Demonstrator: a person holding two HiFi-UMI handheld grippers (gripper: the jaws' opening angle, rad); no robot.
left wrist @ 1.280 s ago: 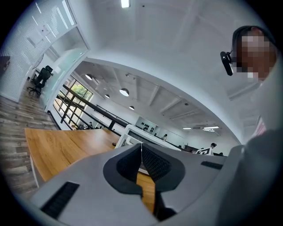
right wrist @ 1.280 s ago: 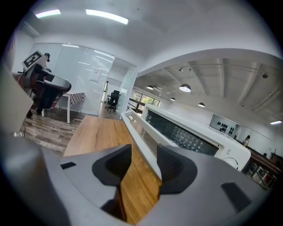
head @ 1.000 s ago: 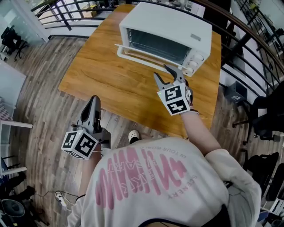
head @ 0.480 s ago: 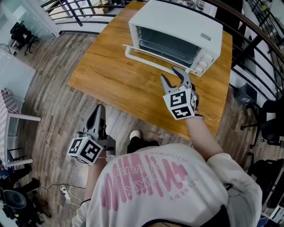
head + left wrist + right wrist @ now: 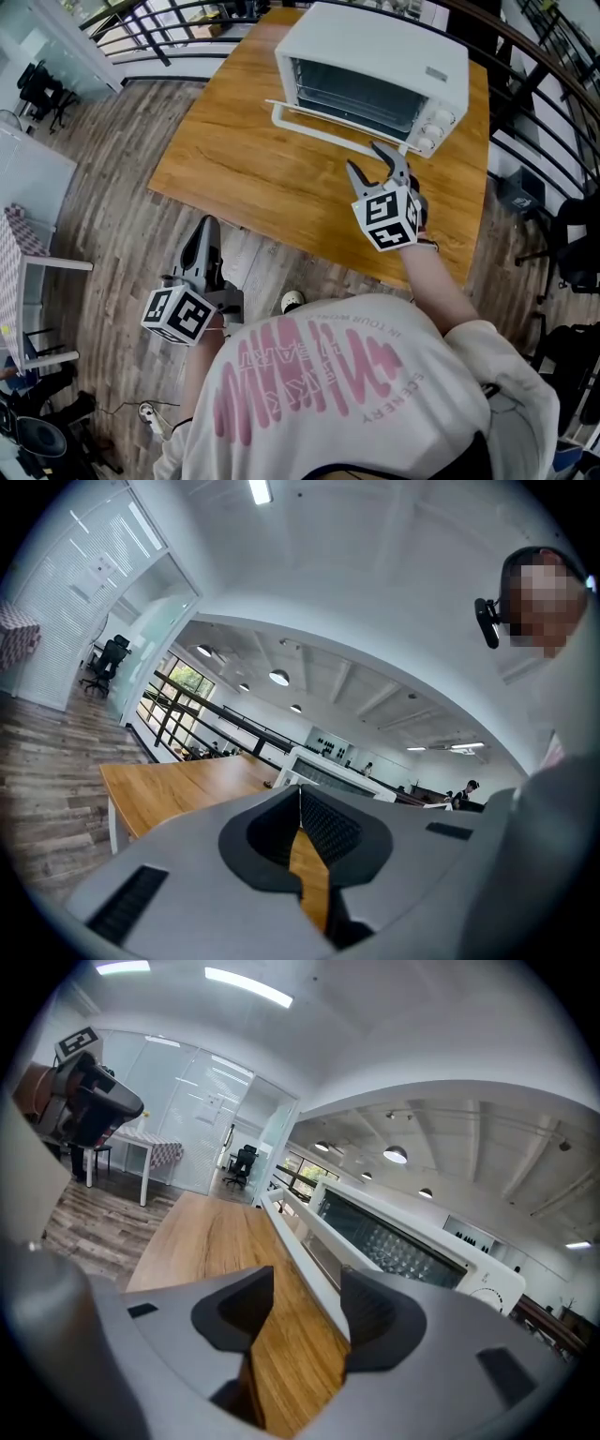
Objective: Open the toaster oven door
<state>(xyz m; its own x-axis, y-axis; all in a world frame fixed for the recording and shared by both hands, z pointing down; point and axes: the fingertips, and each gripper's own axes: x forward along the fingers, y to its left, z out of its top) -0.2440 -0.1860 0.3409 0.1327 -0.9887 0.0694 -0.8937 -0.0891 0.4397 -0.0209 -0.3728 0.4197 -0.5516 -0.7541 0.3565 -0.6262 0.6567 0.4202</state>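
A white toaster oven [image 5: 375, 42] stands at the far end of a wooden table [image 5: 244, 159]. Its door hangs folded down toward me, with the long white handle bar [image 5: 328, 128] at its front edge. My right gripper [image 5: 363, 156] hovers over the table just short of the handle's right end. Its jaws are opening and nothing is between them. The right gripper view shows the handle [image 5: 300, 1241] running up past the right jaw of that gripper [image 5: 307, 1283]. My left gripper [image 5: 204, 227] hangs below the table's near edge, shut and empty.
Two control knobs [image 5: 436, 131] sit on the oven's right front. A black railing [image 5: 525, 141] curves round the table's far and right sides. A white side table [image 5: 28, 272] stands at the left, dark chairs [image 5: 572, 244] at the right. Wood floor lies under my left gripper.
The right gripper's jaws have spread a little wider. It stays near the handle's right end. The head view has shifted slightly; the left gripper hangs as before.
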